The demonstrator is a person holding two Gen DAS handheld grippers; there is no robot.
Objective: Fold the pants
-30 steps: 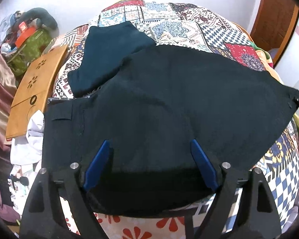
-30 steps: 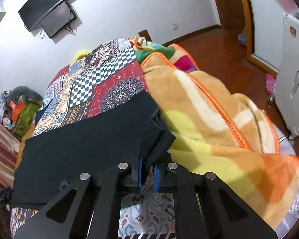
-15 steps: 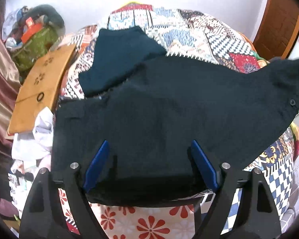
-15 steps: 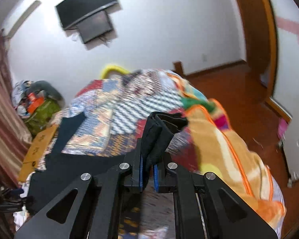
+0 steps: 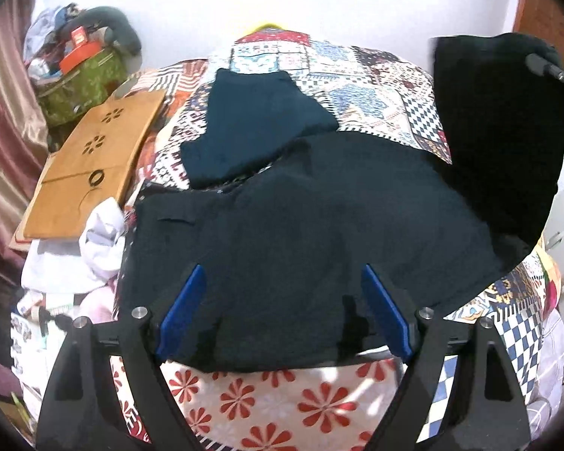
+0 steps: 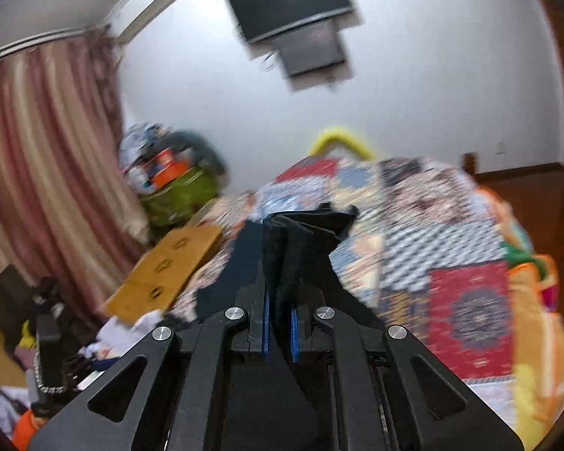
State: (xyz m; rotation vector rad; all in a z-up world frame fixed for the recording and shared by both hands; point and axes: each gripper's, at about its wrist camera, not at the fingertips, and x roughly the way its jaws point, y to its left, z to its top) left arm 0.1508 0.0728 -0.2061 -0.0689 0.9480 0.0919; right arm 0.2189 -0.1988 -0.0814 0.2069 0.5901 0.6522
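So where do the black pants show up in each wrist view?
Left wrist: black pants spread across the centre, one end lifted at upper right.
Right wrist: bunched end pinched in the right tool, bottom centre.
Shared landmark: wooden board, left of the pants.

2 dark garments (image 5: 312, 248), 1 board (image 5: 94, 161).

My left wrist camera is looking down steeply along the left tool (image 5: 282, 312) from the bed's (image 5: 282, 394) near edge, sitting close over the black pants (image 5: 300, 233) and facing the far white wall. My right wrist camera is riding higher, looking nearly level over the right tool (image 6: 280, 323) across the room towards the wall-mounted screen (image 6: 293, 3). Both views are sharing the patchwork bedspread (image 6: 443, 240), the wooden board (image 5: 94, 161) and the green bag (image 6: 176, 195).
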